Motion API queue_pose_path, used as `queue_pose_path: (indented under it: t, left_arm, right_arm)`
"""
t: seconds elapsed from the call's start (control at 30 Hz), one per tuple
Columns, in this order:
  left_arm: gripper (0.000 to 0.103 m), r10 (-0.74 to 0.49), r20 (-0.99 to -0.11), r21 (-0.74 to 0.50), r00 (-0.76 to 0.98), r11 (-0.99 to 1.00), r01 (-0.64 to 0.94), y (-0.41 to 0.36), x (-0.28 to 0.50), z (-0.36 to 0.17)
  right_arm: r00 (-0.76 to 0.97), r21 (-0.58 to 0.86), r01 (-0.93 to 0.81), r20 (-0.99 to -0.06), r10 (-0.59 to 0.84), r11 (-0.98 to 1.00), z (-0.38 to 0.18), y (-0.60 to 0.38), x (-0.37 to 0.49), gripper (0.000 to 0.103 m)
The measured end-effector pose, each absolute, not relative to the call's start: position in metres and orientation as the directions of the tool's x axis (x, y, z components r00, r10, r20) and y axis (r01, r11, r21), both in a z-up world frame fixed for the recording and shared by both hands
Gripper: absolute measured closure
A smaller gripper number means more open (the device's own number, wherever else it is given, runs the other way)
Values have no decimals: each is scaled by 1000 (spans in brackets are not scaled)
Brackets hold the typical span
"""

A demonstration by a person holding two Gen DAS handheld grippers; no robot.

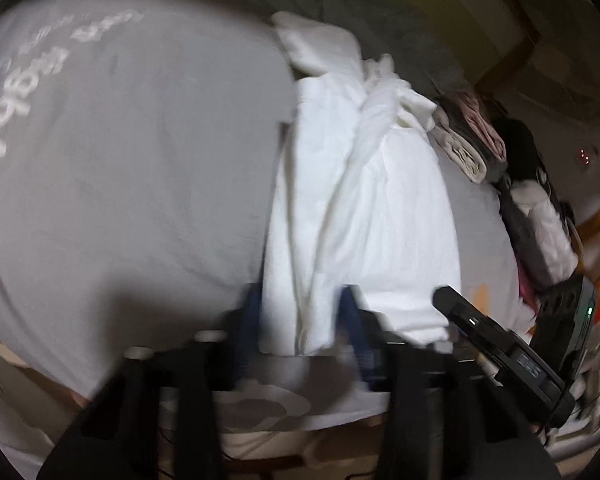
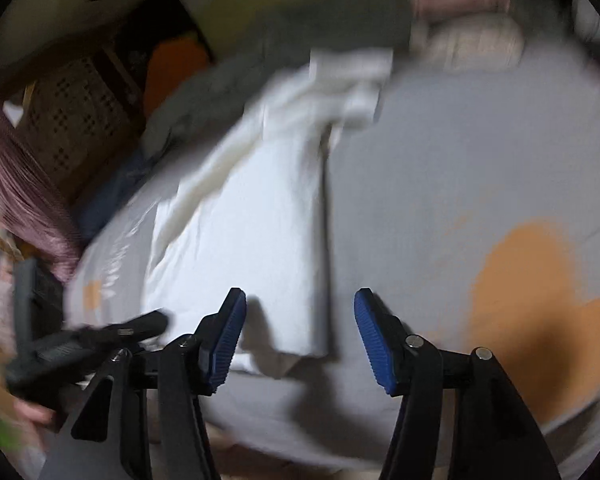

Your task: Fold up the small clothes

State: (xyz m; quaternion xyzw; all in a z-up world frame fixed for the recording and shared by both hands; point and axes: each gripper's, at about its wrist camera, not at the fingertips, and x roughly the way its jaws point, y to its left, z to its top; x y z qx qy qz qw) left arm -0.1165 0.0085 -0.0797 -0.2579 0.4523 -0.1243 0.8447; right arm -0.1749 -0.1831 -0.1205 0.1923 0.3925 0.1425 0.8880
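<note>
Dim room. Work surface is a grey sheet (image 1: 120, 200) with white lettering at the left edge and, in the right wrist view, an orange patch (image 2: 520, 280); whether a bed or a desk lies under it cannot be told.

Left gripper (image 1: 300, 320): blue-padded fingers (image 1: 354, 320) stand apart, one on each side of the near hem of the white garment (image 1: 360, 208). The pads sit against the cloth's edges, but motion blur hides whether they pinch it.

Right gripper (image 2: 300, 332): fingers (image 2: 374, 344) spread wide, holding nothing. The garment's near corner lies between and just ahead of them, closer to the left pad; no contact visible.

Left wrist view only: a stack of folded clothes (image 1: 472, 148), cream and pink, beyond the garment on the right, and the other gripper's black body low right.

Right wrist view only: a lattice basket (image 2: 80, 120) at upper left, strands of pinkish hair (image 2: 24, 192) along the left edge, and a hand on the black device at lower left.

Garment: white, lengthwise on the sheet, partly folded into a long band, upper end bunched and rumpled. Both views blurred.
</note>
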Motion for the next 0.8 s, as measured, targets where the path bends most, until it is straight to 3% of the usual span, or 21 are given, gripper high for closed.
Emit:
queue_pose_path:
  t: [0.03, 0.07, 0.17, 0.3, 0.4, 0.47, 0.53, 0.57, 0.6, 0.67, 0.8]
  left_arm:
    - [88, -442, -700, -549, 561, 835, -27, 8, -119, -77]
    - [89, -435, -703, -545, 562, 838, -34, 8, -123, -74]
    - [89, -450, -710, -547, 541, 836, -23, 7, -143, -60]
    - [87, -433, -768, -502, 473, 864, -24, -4, -165, -71]
    - [74, -357, -805, -425, 474, 904, -40, -9, -164, -81]
    - [73, -354, -776, -429, 522, 903, -26, -4, -162, -62]
    - [66, -328, -715, -398, 617, 917, 25, 3, -161, -31]
    - [57, -299, -689, -363, 661, 931, 43, 7, -159, -14]
    - [54, -254, -666, -315, 701, 948, 44, 12, -153, 2]
    - [55, -151, -618, -240, 771, 971, -3, 27, -131, 32]
    - [55, -191, -582, -220, 790, 973, 73, 31, -51, 61]
  right_arm:
    - [664, 427, -110, -641, 386, 898, -119, -181, -177, 77]
    - [667, 408, -141, -635, 391, 902, -114, -177, -184, 88]
    - [684, 381, -142, -630, 369, 914, -101, -174, -207, 95]
    - [630, 359, -164, -679, 378, 919, -101, -175, -232, 95]
    - [630, 301, -128, -711, 312, 945, -117, -176, -236, 94]
    - [627, 331, -96, -712, 316, 939, -114, -181, -229, 90]
    - [673, 373, -74, -665, 323, 925, -99, -192, -223, 84]
    - [697, 370, -76, -645, 314, 926, -90, -196, -220, 81]
    - [723, 355, -82, -622, 300, 931, -80, -199, -215, 73]
    - [768, 304, -105, -580, 272, 947, -60, -206, -200, 62]
    - [796, 186, -134, -565, 218, 973, -19, -227, -135, 61]
